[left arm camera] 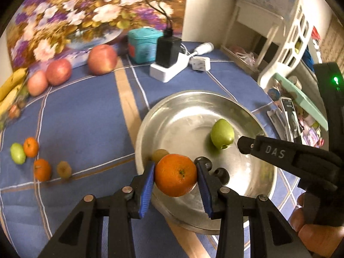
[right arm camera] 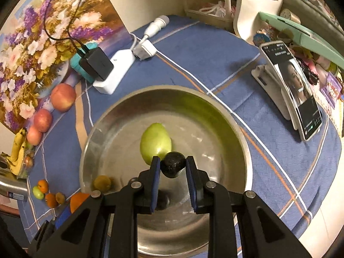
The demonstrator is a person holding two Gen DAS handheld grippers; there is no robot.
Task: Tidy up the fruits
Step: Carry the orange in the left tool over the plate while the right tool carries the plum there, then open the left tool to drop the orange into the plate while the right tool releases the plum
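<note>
Left gripper (left arm camera: 175, 175): blue-padded fingers (left arm camera: 146, 190) clamped on a mandarin (left arm camera: 175, 174), one pad on each flank, stem end facing the camera, carried above the near rim of the steel bowl (left arm camera: 266, 133). Peel bright orange, finely dimpled, small dark green stem scar.

Right gripper (right arm camera: 173, 167): fingers (right arm camera: 155, 185) closed tight on a small dark, glossy round fruit (right arm camera: 173, 165), held over the inside of the bowl (right arm camera: 215, 111); from the left wrist view, seen reaching in from the right with a hand (left arm camera: 309, 230) behind it.

Inside the bowl: one green fruit (right arm camera: 155, 143), oval and smooth, lying on the bare metal floor just beyond the dark fruit; nothing else resting there for certain, only a dark blurred shape under the right fingers.

Just outside the bowl's left rim on the blue checked cloth of the desk (left arm camera: 81, 124): a small brownish-yellow fruit (right arm camera: 102, 182). Further left, well apart from the bowl: two more mandarins (left arm camera: 31, 147), a small green fruit (left arm camera: 17, 153) touching one of them, another brownish one (left arm camera: 64, 169). Near the flower painting (left arm camera: 71, 17): three red apples (left arm camera: 102, 59) in a row, bananas (left arm camera: 10, 86) at the far edge.

Beyond the bowl: white power strip (left arm camera: 169, 69) with a black charger (left arm camera: 167, 49) plugged in. Phone on a stand (right arm camera: 294, 90) to the right
</note>
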